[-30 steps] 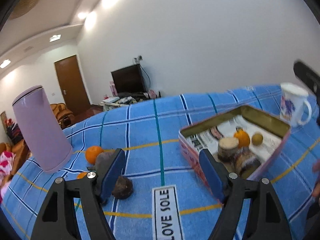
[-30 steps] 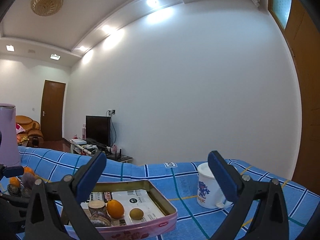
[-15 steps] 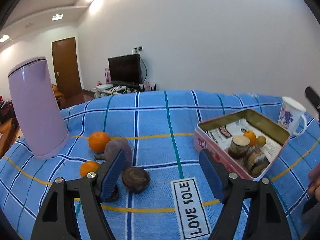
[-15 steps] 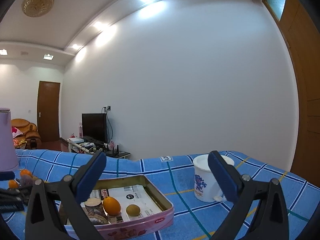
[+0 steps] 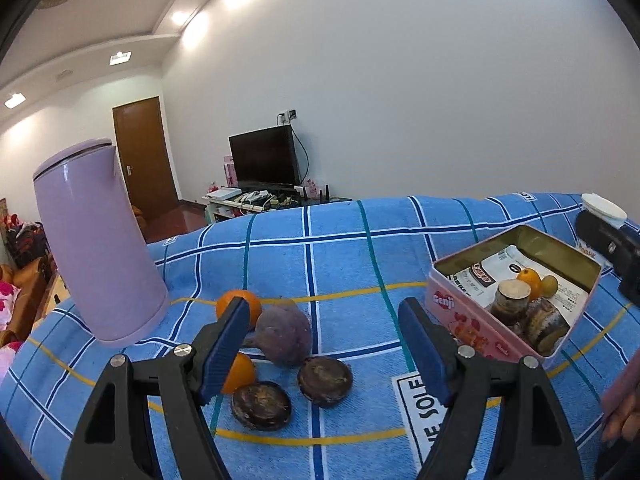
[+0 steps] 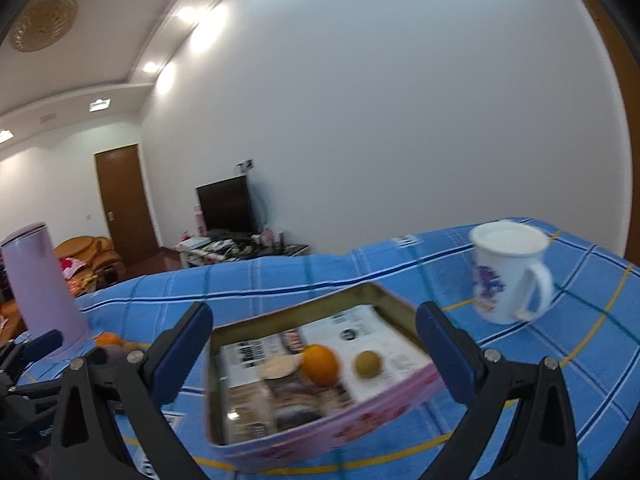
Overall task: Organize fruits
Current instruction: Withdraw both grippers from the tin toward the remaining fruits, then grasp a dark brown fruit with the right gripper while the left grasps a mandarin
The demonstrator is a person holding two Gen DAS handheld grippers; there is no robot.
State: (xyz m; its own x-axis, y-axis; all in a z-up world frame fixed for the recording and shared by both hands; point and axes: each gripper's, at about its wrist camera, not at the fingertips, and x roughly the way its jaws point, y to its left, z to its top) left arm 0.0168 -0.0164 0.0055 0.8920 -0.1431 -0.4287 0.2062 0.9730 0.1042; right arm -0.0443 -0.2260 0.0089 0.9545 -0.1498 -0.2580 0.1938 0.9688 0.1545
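Note:
My left gripper (image 5: 322, 320) is open above a cluster of fruit on the blue checked cloth. The cluster holds a purple round fruit (image 5: 284, 336), two dark brown flat fruits (image 5: 325, 376) (image 5: 261, 406) and two oranges (image 5: 240, 306) (image 5: 242, 372). A pink tin (image 5: 460, 320) lies to the right, holding an orange (image 6: 320, 364), a small green fruit (image 6: 368, 364) and cut brown pieces (image 5: 514, 300). My right gripper (image 6: 314, 312) is open just before the tin (image 6: 340, 436), touching nothing. It also shows at the right edge of the left wrist view, as a dark body (image 5: 608, 244).
A tall lilac kettle (image 5: 96, 240) stands left of the fruit cluster. A white mug (image 6: 508, 272) with a blue print stands right of the tin. A hand (image 5: 624, 412) shows at the lower right. A TV and a door stand far behind the table.
The left wrist view has swung left, so the fruit cluster now sits between its fingers. The right gripper has tipped down, rolled and come closer over the tin.

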